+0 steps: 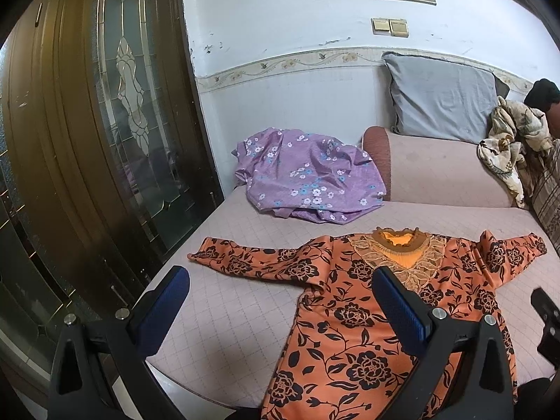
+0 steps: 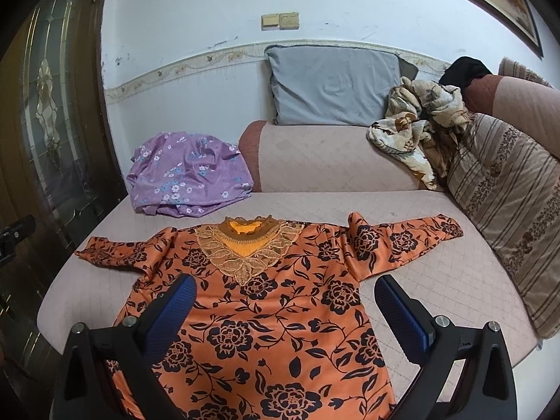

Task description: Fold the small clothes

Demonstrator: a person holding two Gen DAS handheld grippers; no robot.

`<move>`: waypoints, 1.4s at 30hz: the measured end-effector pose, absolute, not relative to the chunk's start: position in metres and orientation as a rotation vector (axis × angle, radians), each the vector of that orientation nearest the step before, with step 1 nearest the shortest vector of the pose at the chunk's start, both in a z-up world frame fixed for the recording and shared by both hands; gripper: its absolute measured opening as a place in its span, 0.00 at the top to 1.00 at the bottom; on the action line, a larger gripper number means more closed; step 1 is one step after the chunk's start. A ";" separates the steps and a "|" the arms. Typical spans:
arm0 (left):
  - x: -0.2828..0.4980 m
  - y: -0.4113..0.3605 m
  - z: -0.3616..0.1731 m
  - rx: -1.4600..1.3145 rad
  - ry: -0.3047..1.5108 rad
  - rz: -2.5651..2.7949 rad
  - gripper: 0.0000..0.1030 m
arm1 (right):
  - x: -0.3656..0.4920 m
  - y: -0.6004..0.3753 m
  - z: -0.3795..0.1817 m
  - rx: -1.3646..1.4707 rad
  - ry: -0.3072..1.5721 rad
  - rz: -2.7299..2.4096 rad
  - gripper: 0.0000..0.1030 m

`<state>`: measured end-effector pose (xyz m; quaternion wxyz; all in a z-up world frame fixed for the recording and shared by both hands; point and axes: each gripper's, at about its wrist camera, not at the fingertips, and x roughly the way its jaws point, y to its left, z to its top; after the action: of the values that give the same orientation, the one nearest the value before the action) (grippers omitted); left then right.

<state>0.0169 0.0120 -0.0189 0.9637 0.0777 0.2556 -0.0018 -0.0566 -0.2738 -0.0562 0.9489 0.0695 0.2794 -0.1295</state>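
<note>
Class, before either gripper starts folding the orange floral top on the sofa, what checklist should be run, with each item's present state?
1. Orange floral top spread flat, front up: ok.
2. Both sleeves laid out: not ok, the right one is bunched at the shoulder.
3. Left gripper jaws open, holding nothing: ok.
4. Right gripper jaws open, holding nothing: ok.
5. Purple floral cloth clear of the top: ok.
6. Hem lying flat: cannot tell, out of view.
</note>
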 end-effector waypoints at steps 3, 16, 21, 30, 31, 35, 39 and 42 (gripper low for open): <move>0.016 0.012 -0.018 0.161 0.519 0.000 0.00 | -0.055 -0.273 -0.044 0.136 0.529 -0.272 0.00; 0.018 0.003 -0.023 0.177 0.528 -0.012 0.00 | -0.075 -0.283 -0.048 0.128 0.502 -0.291 0.00; 0.029 -0.009 -0.054 0.203 0.612 -0.043 0.00 | -0.076 -0.302 -0.067 0.182 0.554 -0.315 0.00; 0.027 -0.026 -0.088 0.237 0.708 -0.078 0.00 | -0.083 -0.333 -0.088 0.226 0.602 -0.383 0.00; 0.025 -0.027 -0.088 0.242 0.704 -0.078 0.00 | -0.083 -0.335 -0.090 0.231 0.605 -0.385 0.00; 0.028 -0.023 -0.091 0.248 0.722 -0.071 0.00 | -0.084 -0.341 -0.095 0.252 0.619 -0.394 0.00; 0.029 -0.022 -0.097 0.250 0.734 -0.065 0.00 | -0.084 -0.342 -0.096 0.247 0.623 -0.403 0.00; 0.028 -0.023 -0.098 0.256 0.735 -0.065 0.00 | -0.084 -0.345 -0.097 0.261 0.624 -0.404 0.00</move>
<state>0.0277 -0.0233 -0.0977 0.9247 0.1247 0.3583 -0.0319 -0.0841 -0.3446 -0.0968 0.9233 0.1272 0.3040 -0.1970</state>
